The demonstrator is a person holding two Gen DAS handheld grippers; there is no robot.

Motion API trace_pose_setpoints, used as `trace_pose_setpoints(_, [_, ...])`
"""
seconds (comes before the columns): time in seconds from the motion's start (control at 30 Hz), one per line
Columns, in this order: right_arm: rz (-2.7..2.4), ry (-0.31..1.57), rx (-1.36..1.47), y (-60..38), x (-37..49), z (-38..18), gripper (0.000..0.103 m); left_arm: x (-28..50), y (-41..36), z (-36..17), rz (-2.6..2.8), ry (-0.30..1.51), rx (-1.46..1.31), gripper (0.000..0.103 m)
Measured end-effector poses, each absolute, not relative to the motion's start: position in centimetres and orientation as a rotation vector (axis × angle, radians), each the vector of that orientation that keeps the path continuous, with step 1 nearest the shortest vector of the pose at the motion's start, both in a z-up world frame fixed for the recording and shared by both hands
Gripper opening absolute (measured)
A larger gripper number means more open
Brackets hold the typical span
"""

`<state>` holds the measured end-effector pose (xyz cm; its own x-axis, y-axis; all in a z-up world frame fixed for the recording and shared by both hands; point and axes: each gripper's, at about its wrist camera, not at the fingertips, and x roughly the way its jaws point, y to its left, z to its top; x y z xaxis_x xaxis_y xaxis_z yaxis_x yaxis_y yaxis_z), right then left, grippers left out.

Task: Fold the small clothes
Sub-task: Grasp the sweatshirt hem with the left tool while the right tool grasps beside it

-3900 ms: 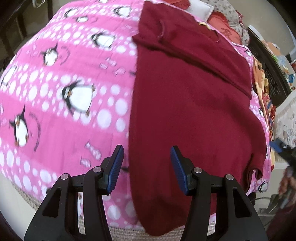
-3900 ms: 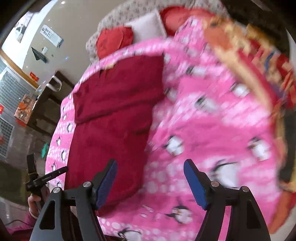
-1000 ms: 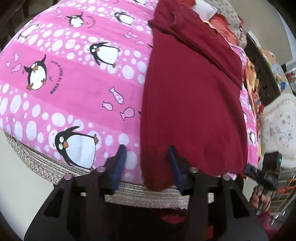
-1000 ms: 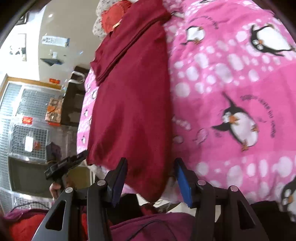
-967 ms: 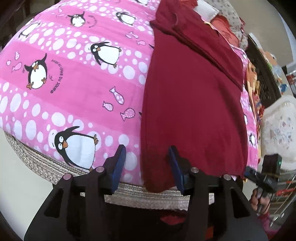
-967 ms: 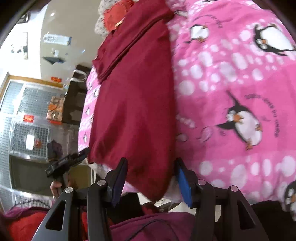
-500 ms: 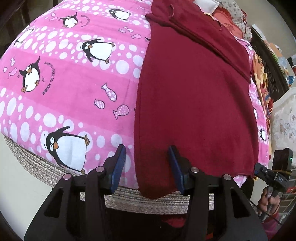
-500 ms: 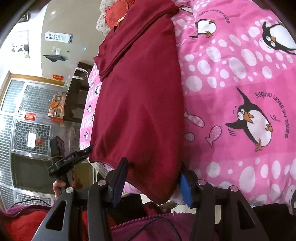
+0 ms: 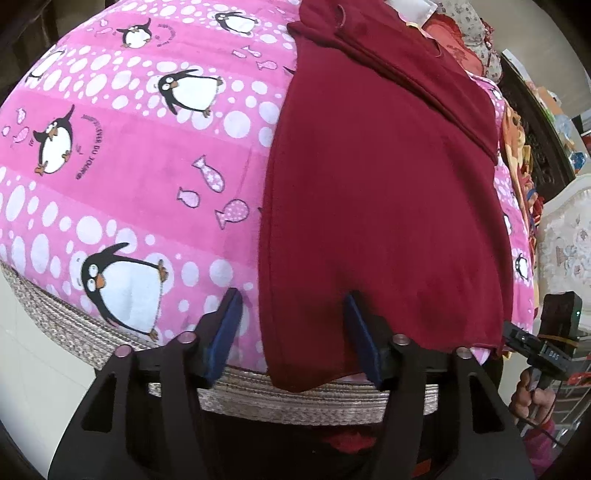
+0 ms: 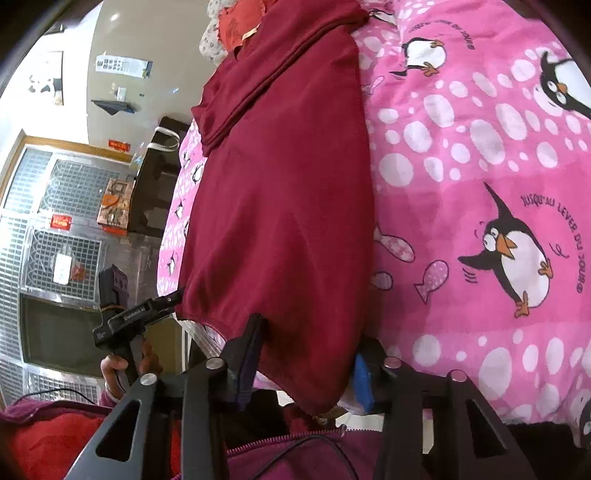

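A dark red garment (image 9: 376,206) lies flat on a pink penguin blanket (image 9: 122,155), its far end folded over. Its near hem hangs over the bed edge. My left gripper (image 9: 291,325) is open, its jaws on either side of the hem's left corner. In the right wrist view the same garment (image 10: 288,199) fills the middle. My right gripper (image 10: 306,354) is open around the hem's right corner; the cloth drapes between the blue pads and hides part of the right one. Each gripper shows in the other's view, at the hem's far corner.
The blanket (image 10: 480,184) covers a bed with a woven edge (image 9: 258,391). Red and white pillows (image 9: 443,26) lie at the far end. Dark furniture (image 10: 155,199) and a metal grille door (image 10: 48,229) stand beyond the left side. My purple jacket (image 10: 295,458) is below.
Both grippers came down from over the bed to the garment's near hem and have slid forward around its two corners. The jaws stay open.
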<state>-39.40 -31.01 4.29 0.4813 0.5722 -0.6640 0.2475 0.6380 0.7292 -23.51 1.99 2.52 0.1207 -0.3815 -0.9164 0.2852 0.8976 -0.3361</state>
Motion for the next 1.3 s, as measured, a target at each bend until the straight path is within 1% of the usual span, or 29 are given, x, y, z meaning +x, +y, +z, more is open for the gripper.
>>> trace_pose_setpoints(0.07, [0.243,1.085,0.882,-30.8,-39.2,4.5,0.036,-23.5,1.6,2.5,-0.495,1.368,-0.077,0.065])
trace_pose_setpoints(0.17, [0.258,1.073,0.884,-30.6,-39.0,4.7,0.031,-23.5,1.1,2.5,-0.515,1.371,-0.040,0.065])
trace_pose_setpoints(0.2, [0.260,1.069,0.884,-30.7,-39.0,4.7,0.028,-23.5,0.9,2.5,-0.524,1.369,-0.026,0.065])
trace_pose_setpoints(0.23, [0.261,1.063,0.884,-30.7,-39.0,4.7,0.023,-23.5,0.7,2.6,-0.531,1.365,-0.020,0.054])
trace_pose_setpoints(0.27, [0.266,1.052,0.887,-30.8,-38.9,5.0,0.019,-23.5,0.5,2.6,-0.539,1.365,-0.015,0.034])
trace_pose_setpoints(0.33, [0.288,1.031,0.894,-30.9,-38.8,5.4,0.012,-23.3,0.4,2.6,-0.570,1.378,-0.014,0.015])
trace_pose_setpoints(0.43, [0.353,0.954,0.905,-31.1,-38.3,7.0,0.010,-22.7,0.3,3.1,-0.600,1.377,-0.028,0.008])
trace_pose_setpoints(0.5, [0.369,0.921,0.902,-31.4,-37.8,7.8,0.009,-22.1,0.4,3.8,-0.630,1.369,-0.073,0.007])
trace_pose_setpoints(0.7, [0.395,0.804,0.941,-33.1,-34.6,10.0,0.009,-18.2,0.9,7.1,-0.691,1.266,-0.246,0.007])
trace_pose_setpoints(0.9, [0.388,0.662,0.959,-35.2,-30.4,11.9,0.009,-14.4,-0.4,9.7,-0.689,1.158,-0.277,0.007])
trace_pose_setpoints(1.1, [0.359,0.621,0.918,-37.8,-25.1,13.7,0.009,-8.8,-3.3,13.1,-0.682,1.020,-0.261,0.007])
trace_pose_setpoints(1.3, [0.293,0.559,0.934,-41.9,-19.7,15.0,0.009,-2.2,-7.0,14.4,-0.651,0.960,-0.260,0.007])
